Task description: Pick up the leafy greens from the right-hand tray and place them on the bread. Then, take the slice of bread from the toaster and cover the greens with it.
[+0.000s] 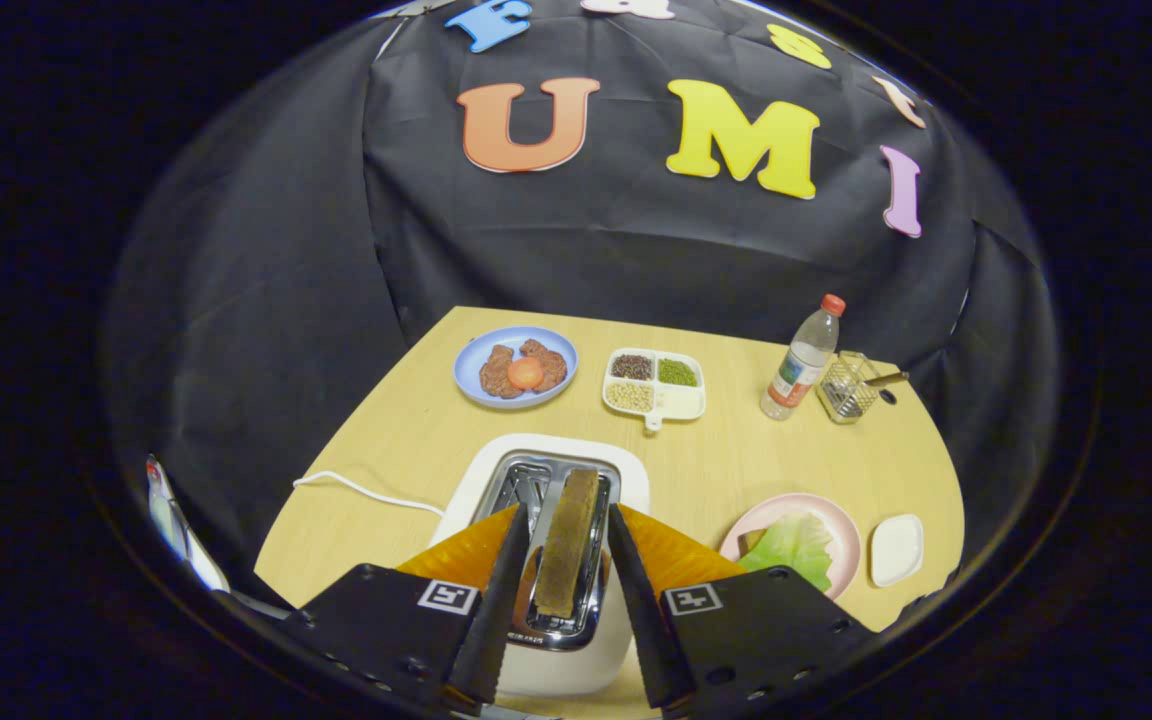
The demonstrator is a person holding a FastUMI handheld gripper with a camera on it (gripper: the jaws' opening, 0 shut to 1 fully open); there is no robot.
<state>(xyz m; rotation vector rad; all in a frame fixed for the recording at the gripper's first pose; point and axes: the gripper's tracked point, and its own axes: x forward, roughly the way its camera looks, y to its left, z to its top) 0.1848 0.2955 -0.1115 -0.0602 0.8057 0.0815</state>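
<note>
Between the spread tongs (566,590) a bread slice (568,540) stands upright in the toaster (546,470), untouched, ready to be pinched by its faces. Just right, the greens (791,545) already lie on a pink plate (836,520); the counter (716,460) stretches beyond.
</note>
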